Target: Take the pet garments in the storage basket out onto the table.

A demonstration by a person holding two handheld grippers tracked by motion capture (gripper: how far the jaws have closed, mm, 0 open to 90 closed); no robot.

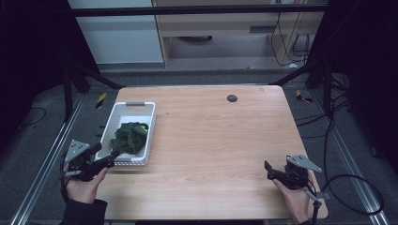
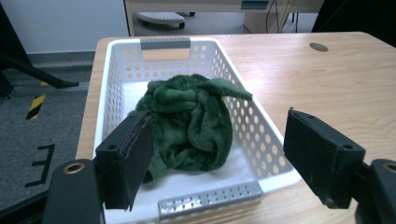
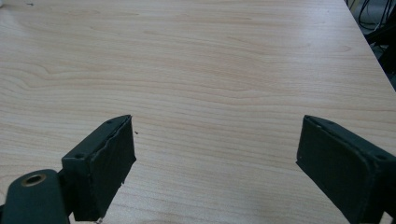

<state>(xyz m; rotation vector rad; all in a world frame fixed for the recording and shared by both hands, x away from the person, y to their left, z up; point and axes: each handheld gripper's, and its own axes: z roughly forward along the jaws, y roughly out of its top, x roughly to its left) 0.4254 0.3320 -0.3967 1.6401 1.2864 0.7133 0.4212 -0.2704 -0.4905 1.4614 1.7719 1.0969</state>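
While the wooden table (image 1: pixel 211 140) spreads broad ahead of both tools, the white perforated basket (image 2: pixel 116 79) sits just in front of the left gripper (image 2: pixel 219 154), its near rim directly under the jaws. Inside it, just past those jaws, lies the crumpled green cloth (image 2: pixel 191 121), touching neither pad. The left jaws stand wide apart with nothing gripped. Well off to the other side, the right gripper (image 3: pixel 215 158) hangs over bare wood, jaws wide, nothing between them.
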